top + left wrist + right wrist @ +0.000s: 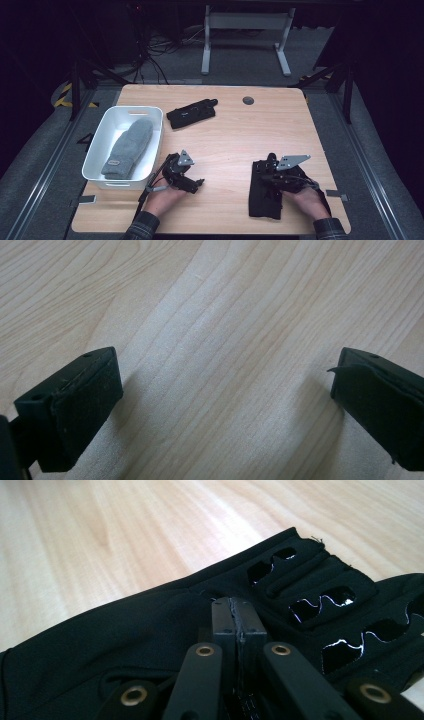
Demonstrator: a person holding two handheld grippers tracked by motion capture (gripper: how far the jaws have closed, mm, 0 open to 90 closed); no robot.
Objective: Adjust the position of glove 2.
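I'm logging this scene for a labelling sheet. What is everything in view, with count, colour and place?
table: one, light wood, under everything.
bin: one, white, at the table's left side.
grey glove: one, grey knit, lying inside the bin.
black device: one, black, on the table right of the bin's far end.
black glove: one, black with cut-out slots, flat on the table's near right part.
round cap: one, dark grey, set in the table near its far edge.
desk frame: one, pale grey, on the floor beyond the table.
left hand-held gripper: one, black, near the bin's near end, jaws open over bare wood.
right hand-held gripper: one, black, jaws shut, tips on the black glove.
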